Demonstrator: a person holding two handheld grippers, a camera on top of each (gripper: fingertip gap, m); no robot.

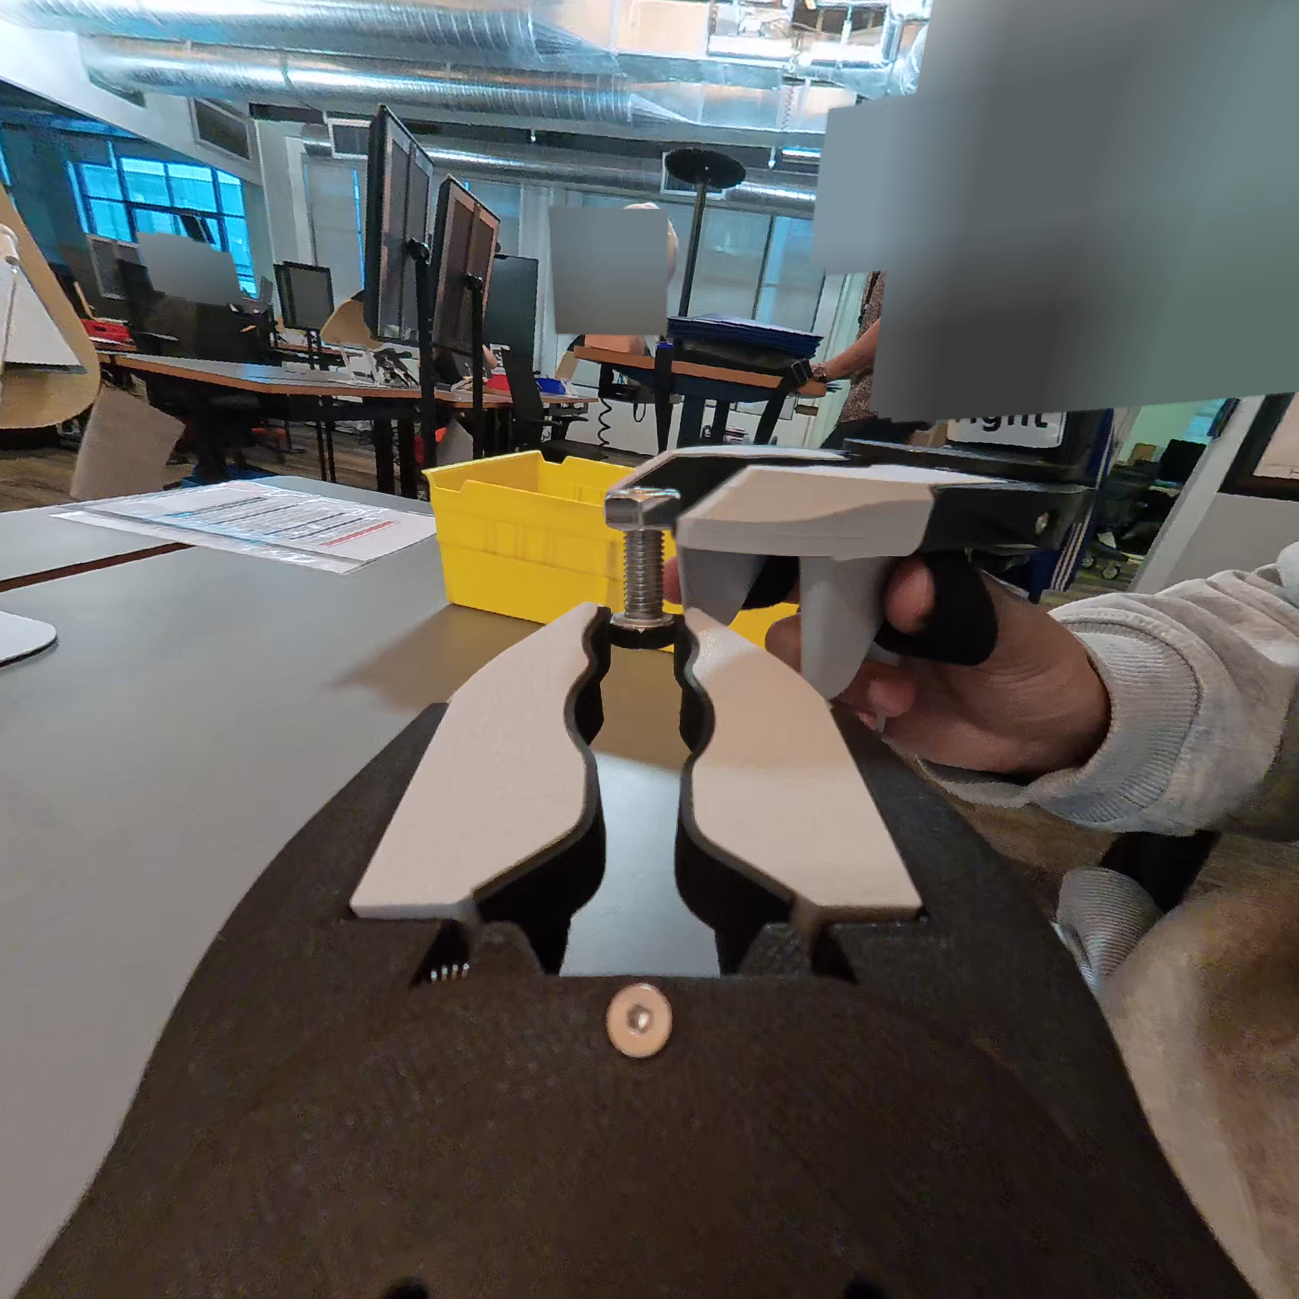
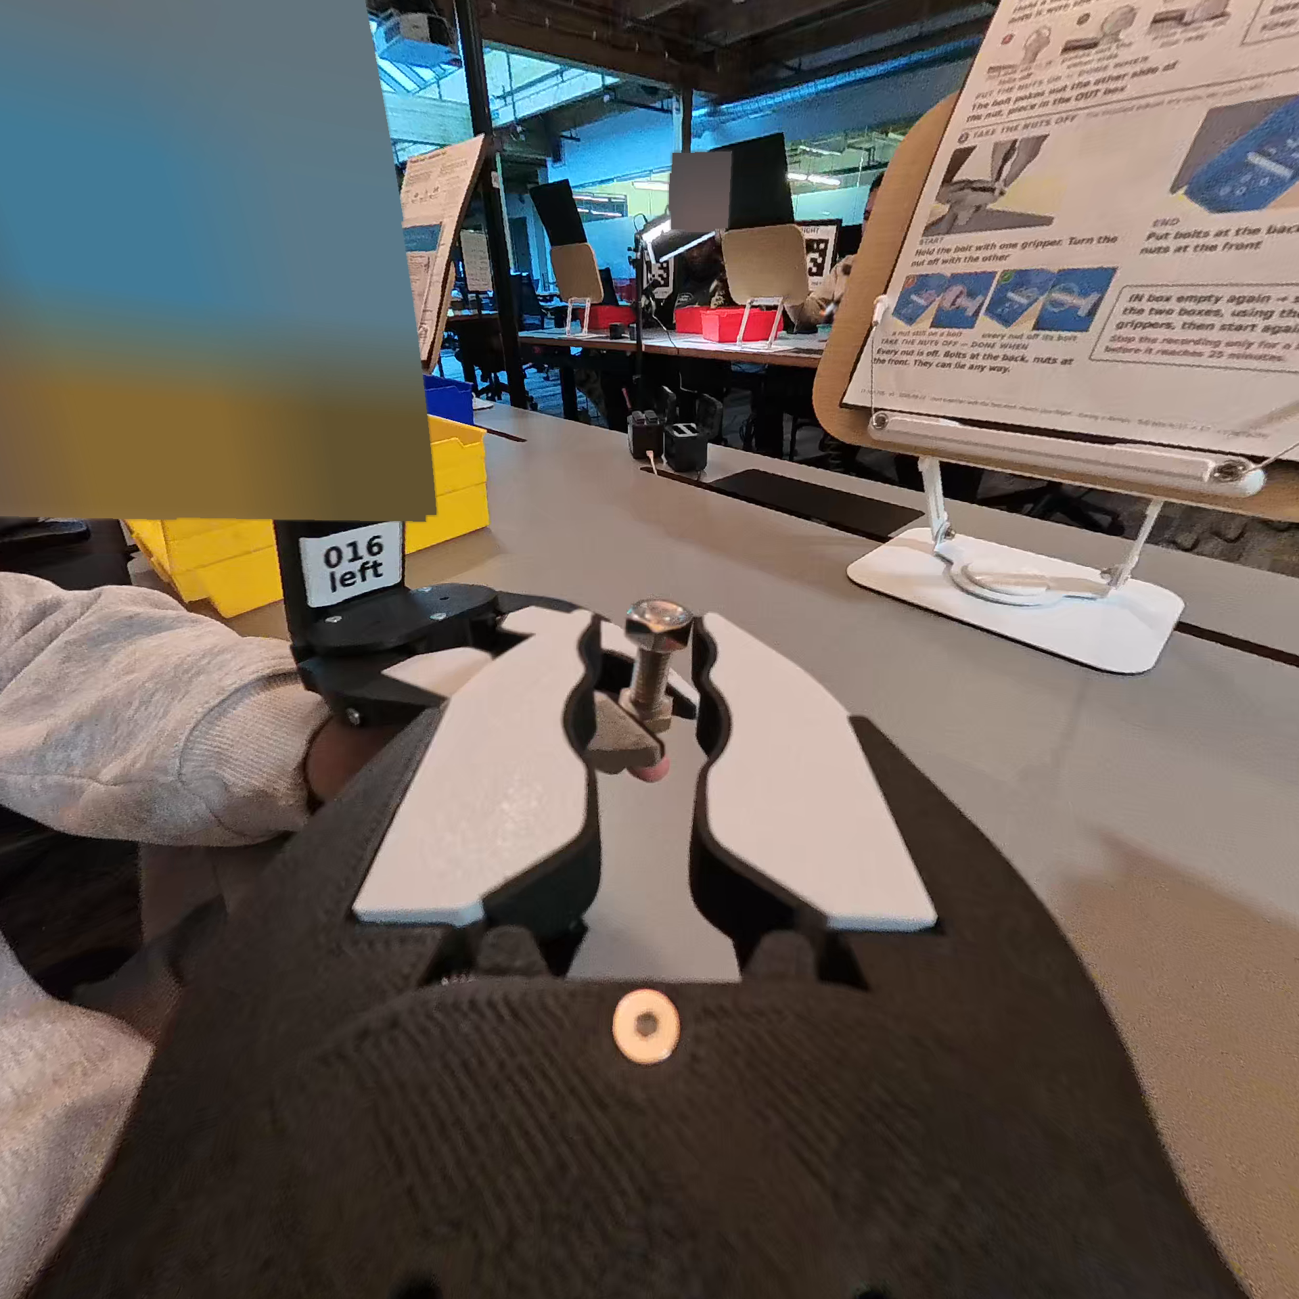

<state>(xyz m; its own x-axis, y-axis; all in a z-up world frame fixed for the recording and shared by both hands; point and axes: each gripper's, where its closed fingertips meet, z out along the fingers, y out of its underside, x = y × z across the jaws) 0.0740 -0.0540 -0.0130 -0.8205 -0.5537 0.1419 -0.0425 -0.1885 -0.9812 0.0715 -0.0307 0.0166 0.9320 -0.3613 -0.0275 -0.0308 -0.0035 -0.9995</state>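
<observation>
Upright at centre frame, the threaded steel hex-head bolt (image 1: 641,555) stands with its nut (image 1: 640,624) pinched in my left tongs (image 1: 641,632) while my right tongs (image 2: 647,668) close narrowly about its head, steadying it above the grey worktop (image 1: 211,668).

the bolt (image 1: 636,555) stands upright between the two grippers, head up. the left gripper (image 1: 641,628) grips the nut (image 1: 640,625) at its lower end; the right gripper (image 2: 657,625) closes on the head from the right. behind them a bin (image 1: 516,531) sits on the table (image 1: 211,668), a paper sheet (image 1: 246,516) to its left.
</observation>
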